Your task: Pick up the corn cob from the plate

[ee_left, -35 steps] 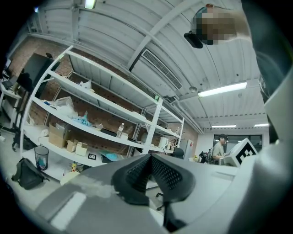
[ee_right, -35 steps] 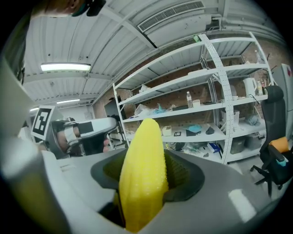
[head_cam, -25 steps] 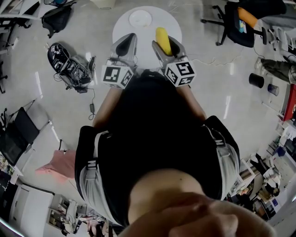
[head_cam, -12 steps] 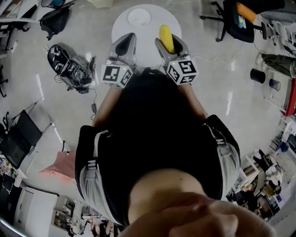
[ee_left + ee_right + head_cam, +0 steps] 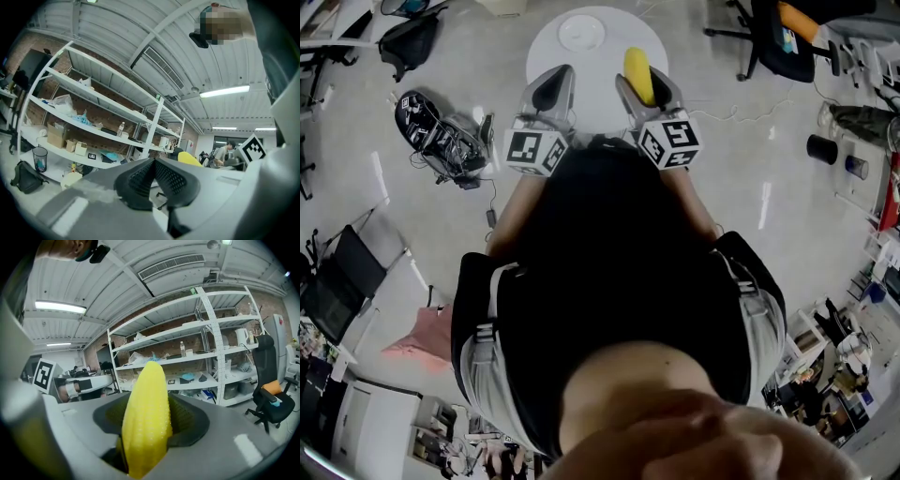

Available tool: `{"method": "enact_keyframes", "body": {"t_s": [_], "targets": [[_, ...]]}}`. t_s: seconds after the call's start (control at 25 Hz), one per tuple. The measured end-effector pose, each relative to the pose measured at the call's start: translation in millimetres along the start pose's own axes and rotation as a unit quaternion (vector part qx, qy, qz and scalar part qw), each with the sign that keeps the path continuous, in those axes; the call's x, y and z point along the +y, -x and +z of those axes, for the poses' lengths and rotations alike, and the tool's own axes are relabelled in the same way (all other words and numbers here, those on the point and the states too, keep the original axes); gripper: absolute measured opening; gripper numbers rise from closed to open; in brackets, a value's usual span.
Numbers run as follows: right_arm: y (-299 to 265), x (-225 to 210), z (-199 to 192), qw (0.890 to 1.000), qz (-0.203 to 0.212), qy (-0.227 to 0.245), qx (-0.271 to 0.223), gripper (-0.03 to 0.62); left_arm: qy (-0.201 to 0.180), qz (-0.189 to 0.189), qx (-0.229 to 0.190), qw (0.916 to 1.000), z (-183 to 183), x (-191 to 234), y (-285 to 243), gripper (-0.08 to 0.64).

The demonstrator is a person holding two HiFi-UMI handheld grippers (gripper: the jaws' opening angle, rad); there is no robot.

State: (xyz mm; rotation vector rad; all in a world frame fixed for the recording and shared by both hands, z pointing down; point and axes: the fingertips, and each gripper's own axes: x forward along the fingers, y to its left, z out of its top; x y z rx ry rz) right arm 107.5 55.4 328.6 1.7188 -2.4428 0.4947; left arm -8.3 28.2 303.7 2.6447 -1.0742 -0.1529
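A yellow corn cob (image 5: 147, 416) stands between the pads of my right gripper (image 5: 149, 425), which is shut on it. In the head view the corn cob (image 5: 637, 73) sticks out past the right gripper (image 5: 645, 86) above the round white table (image 5: 623, 37). A small white plate (image 5: 582, 33) lies bare near the table's far side. My left gripper (image 5: 551, 91) hangs beside the right one, over the table's near edge. In the left gripper view the left gripper (image 5: 153, 180) has its dark pads pressed together with nothing between them.
Office chairs (image 5: 783, 42) stand at the upper right, a black bag (image 5: 412, 37) and a gear pile with cables (image 5: 441, 136) at the left on the floor. White shelving (image 5: 211, 366) with boxes and bottles fills the background of both gripper views.
Both grippers have stayed almost in place; the picture shifted slightly, with the corn cob still in the right gripper.
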Motion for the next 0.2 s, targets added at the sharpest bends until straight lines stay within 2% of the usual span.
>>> {"method": "enact_keyframes", "body": {"t_s": [0.2], "targets": [[-0.1,-2.2,-0.3,1.0,-0.002,-0.001,0.0,0.235,0.0,-0.002,0.003,1.0,-1.4,-0.5,-2.1,0.002]]}}
